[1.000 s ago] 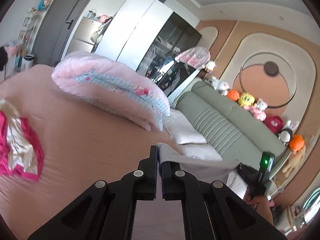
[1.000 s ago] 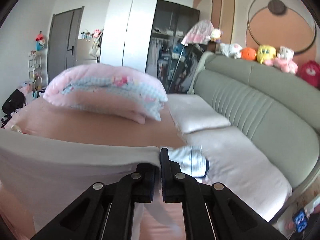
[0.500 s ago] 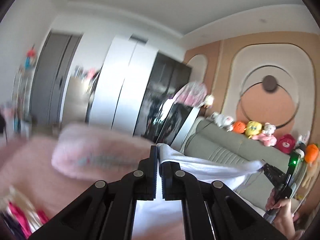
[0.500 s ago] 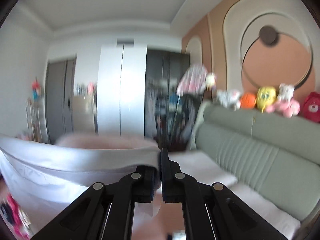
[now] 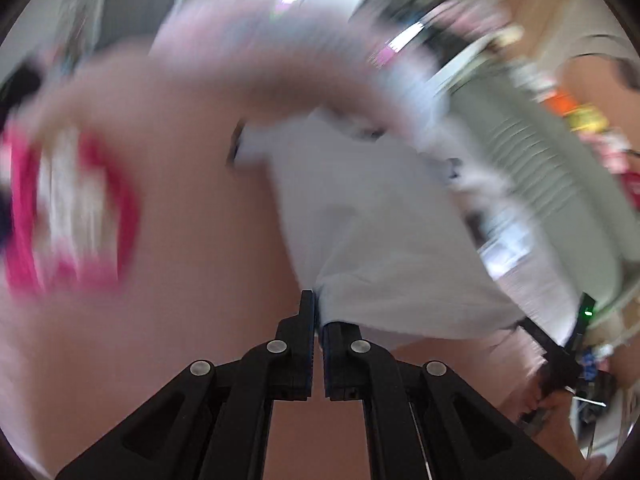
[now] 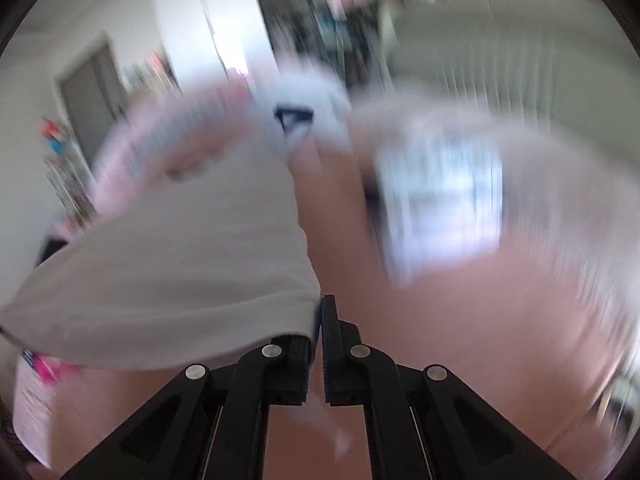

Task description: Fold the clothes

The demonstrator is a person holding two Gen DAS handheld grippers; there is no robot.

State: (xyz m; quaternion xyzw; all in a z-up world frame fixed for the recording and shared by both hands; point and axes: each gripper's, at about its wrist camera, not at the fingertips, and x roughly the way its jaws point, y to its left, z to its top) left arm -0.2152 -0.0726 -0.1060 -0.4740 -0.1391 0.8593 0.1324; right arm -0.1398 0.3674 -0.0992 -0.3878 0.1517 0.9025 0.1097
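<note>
Over pink bed (image 5: 192, 280), soft white garment (image 5: 380, 220) (blurred), both grippers pinching hem

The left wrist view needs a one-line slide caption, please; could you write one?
Left gripper shut on a white garment's edge above the pink bed, heavily motion-blurred.

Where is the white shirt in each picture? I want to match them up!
Left wrist view: the white shirt fills the middle and right, running up from the closed left gripper that pinches it.
Right wrist view: the white shirt hangs at the left, pinched by the closed right gripper.
Shared landmark: the green sofa, blurry in both.
</note>
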